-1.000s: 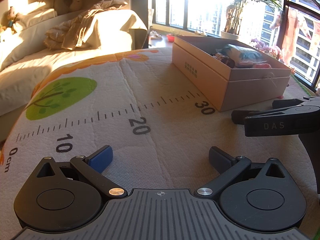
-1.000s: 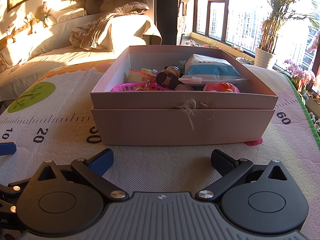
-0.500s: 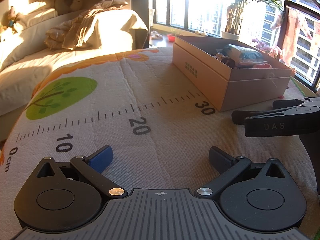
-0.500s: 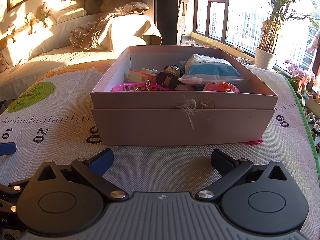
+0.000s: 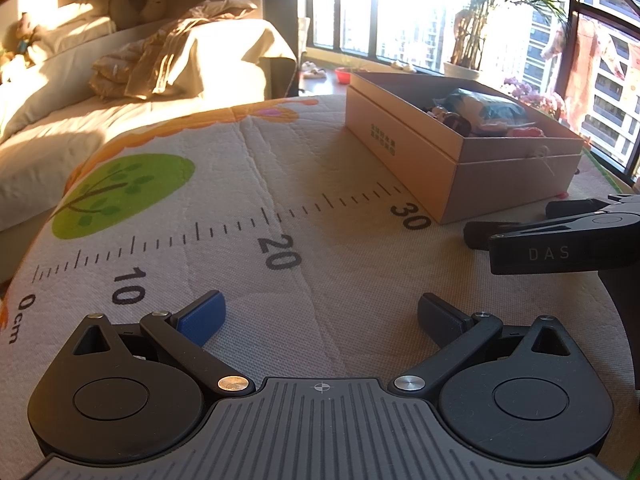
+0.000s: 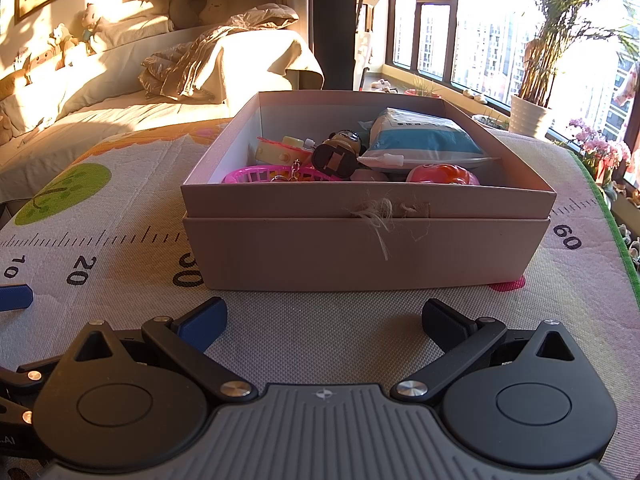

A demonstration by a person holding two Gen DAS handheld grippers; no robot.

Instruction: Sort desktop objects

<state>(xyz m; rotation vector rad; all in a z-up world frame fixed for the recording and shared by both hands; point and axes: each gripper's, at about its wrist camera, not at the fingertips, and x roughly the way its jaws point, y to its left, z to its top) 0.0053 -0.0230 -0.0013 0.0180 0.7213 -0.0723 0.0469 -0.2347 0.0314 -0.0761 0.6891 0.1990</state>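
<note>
Resting low over the mat (image 5: pixel 304 184), our left gripper (image 5: pixel 320 316) has its jaws spread wide with nothing between them; the blue pad (image 5: pixel 202 318) and the dark pad (image 5: pixel 438 318) sit well apart above bare woven fabric. We note the same for the right gripper (image 6: pixel 324 318): jaws wide, empty, aimed squarely at the near wall of the cardboard box (image 6: pixel 360 252), which stands close ahead on the printed ruler (image 5: pixel 200 236) between the 30 and 60 marks. From the left wrist view the right gripper shows side-on at the right edge, just short of the box corner. Inside the box we see a pink basket (image 6: pixel 256 176), a small dark figure toy (image 6: pixel 338 154), a yellow toy (image 6: pixel 280 150), a blue-and-white packet (image 6: pixel 420 138) and an orange-pink toy (image 6: pixel 440 174). No loose object lies on the mat in either view, though a pink patch (image 6: pixel 508 285) at the box's right foot may be mat print or an item, we cannot tell. We judge the sorting to be at or near its end, both tools idle. The next move, if any, calls for checking that patch and the unseen mat edges. Beyond lie a bed (image 6: pixel 120 96) and a potted plant (image 6: pixel 528 112).
</note>
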